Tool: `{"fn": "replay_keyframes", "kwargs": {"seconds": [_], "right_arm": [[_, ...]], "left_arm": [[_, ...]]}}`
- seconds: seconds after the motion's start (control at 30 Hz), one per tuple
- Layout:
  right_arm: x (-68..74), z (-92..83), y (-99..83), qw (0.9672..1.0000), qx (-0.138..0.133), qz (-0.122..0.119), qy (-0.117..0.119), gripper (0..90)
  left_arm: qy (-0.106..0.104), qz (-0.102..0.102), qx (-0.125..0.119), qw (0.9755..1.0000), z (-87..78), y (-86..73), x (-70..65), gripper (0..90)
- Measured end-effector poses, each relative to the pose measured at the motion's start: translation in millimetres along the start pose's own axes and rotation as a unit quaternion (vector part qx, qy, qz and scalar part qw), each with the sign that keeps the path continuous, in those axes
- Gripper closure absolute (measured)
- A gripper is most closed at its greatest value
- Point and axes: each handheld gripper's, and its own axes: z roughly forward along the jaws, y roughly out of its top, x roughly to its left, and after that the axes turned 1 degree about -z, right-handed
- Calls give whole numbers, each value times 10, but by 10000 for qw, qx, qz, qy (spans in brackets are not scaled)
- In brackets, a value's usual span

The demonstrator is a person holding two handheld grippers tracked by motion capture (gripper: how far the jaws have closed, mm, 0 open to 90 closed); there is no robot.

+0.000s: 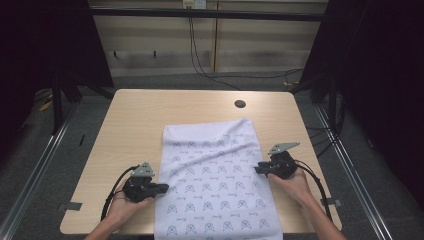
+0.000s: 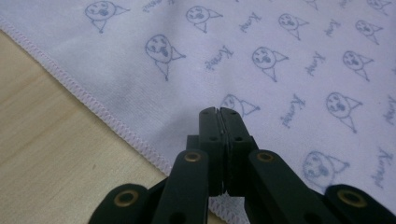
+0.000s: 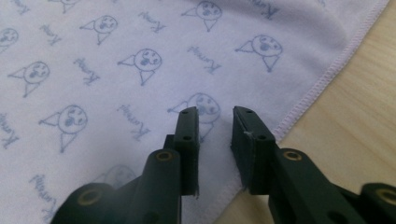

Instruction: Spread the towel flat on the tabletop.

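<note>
Your left gripper [image 2: 219, 112] sits closest, low over the cloth's [image 2: 261, 70] hemmed edge, and its jaws are pressed fully together. Whether a pinch of fabric is caught between them you cannot tell from here; the pads meet right at the cloth surface, just inside the stitched hem.

Your right gripper [image 3: 215, 114] mirrors it at the opposite long edge, but its jaws stand apart with a narrow gap, hovering over the fabric and gripping nothing yet. I'd judge you've set both hands level with each other, one per side, so the cloth can be lifted or folded evenly without skewing.

From above, the cloth [image 1: 215, 170] lies flat and smooth on the table [image 1: 135, 115], running from mid-table towards you and hanging over the near edge, with your left gripper [image 1: 162, 189] and right gripper [image 1: 257, 170] at its two sides. It is pale lilac-white, printed with small blue faces and script, and bound with a zigzag hem.
</note>
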Motion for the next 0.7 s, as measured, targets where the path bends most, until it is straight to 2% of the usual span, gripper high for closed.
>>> {"fn": "replay_keyframes", "kwargs": {"seconds": [0.03, 0.1, 0.27, 0.3, 0.33, 0.4, 0.43, 0.5, 0.57, 0.63, 0.7], "right_arm": [[12, -11, -12, 10000, 9, -50, -45, 775], [6, -50, -43, 10000, 62, 1, -31, 867], [-26, -169, -207, 9996, -55, 256, 68, 887], [-20, -201, -242, 9993, -54, 365, 68, 888], [-20, -228, -277, 9991, -72, 408, 97, 888], [2, -275, -335, 9989, -95, 455, 54, 888], [19, -296, -353, 9989, -60, 454, 102, 888], [42, -317, -372, 9991, -20, 404, 103, 884], [37, -332, -378, 9987, -1, 457, 217, 863], [41, -328, -384, 9985, -53, 480, 276, 823], [59, -349, -369, 9986, -116, 465, 235, 763]], "left_arm": [[22, 7, -48, 10000, 17, 11, 18, 882], [5, 24, -110, 9999, 44, 34, 50, 866], [-76, -66, -215, 9997, 138, 121, 118, 796], [-145, -183, -219, 9995, 163, 148, 125, 770], [-147, -196, -207, 9995, 185, 170, 115, 762], [-36, 138, -85, 9999, 203, 201, 46, 790], [-72, 185, -30, 9998, 196, 196, 27, 823], [-215, 141, 17, 9997, 170, 161, 1, 867], [-408, 106, 180, 9989, 115, 124, -27, 878], [-399, 102, 221, 9989, 57, 64, -67, 879], [-420, 84, 270, 9987, 21, 44, -88, 860]]}}
